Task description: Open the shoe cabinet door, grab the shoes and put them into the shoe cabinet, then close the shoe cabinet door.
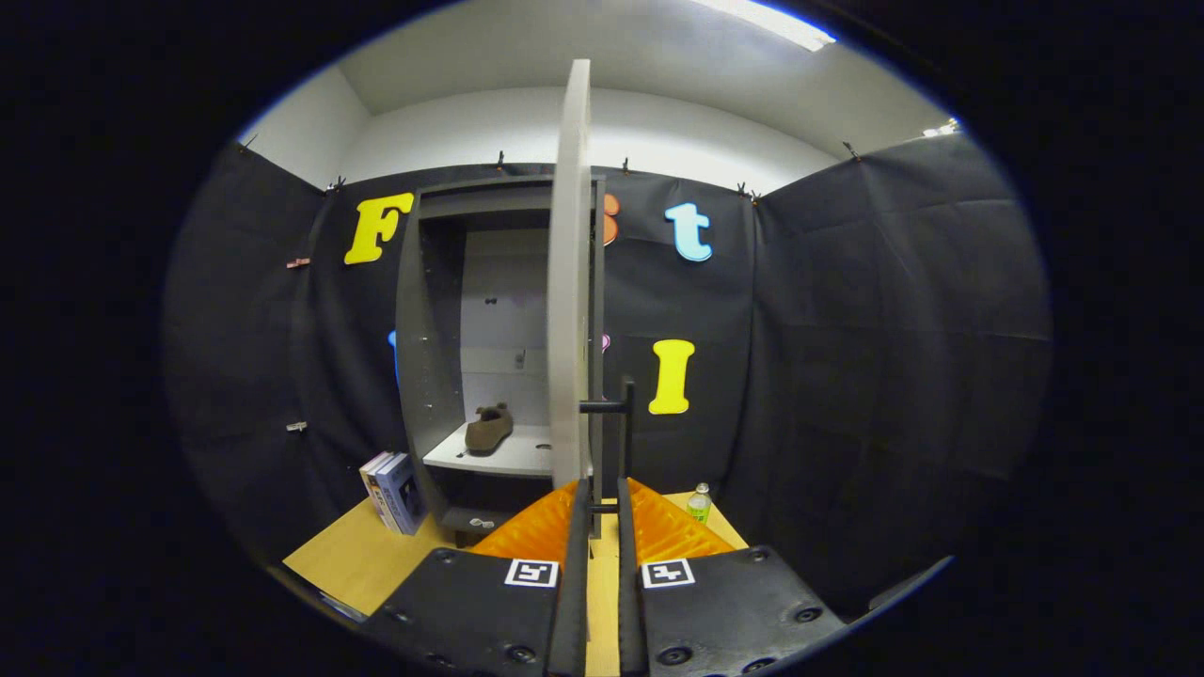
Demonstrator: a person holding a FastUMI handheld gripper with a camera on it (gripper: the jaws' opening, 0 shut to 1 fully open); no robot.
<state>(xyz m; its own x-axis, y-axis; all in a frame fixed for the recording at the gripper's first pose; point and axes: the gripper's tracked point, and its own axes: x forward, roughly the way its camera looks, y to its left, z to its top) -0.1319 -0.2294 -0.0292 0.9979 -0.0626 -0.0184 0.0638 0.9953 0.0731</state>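
The grey shoe cabinet point(428, 376) stands open against the booth wall. Its pale door point(570, 282) is swung out towards me and I see it edge-on. A brown shoe point(489, 428) lies on the white shelf point(508, 456) inside. The door's black bar handle point(627, 423) stands upright on the right face of the door. My gripper point(603, 491) is at the handle's lower end. The fingers are drawn close together, with the handle's lower mount held between them.
Two or three books point(395, 494) lean against the cabinet's lower left corner. A small clear bottle point(698, 503) stands on the wooden table point(348, 564), to the right of the fingers. Black cloth walls close in on the left, back and right.
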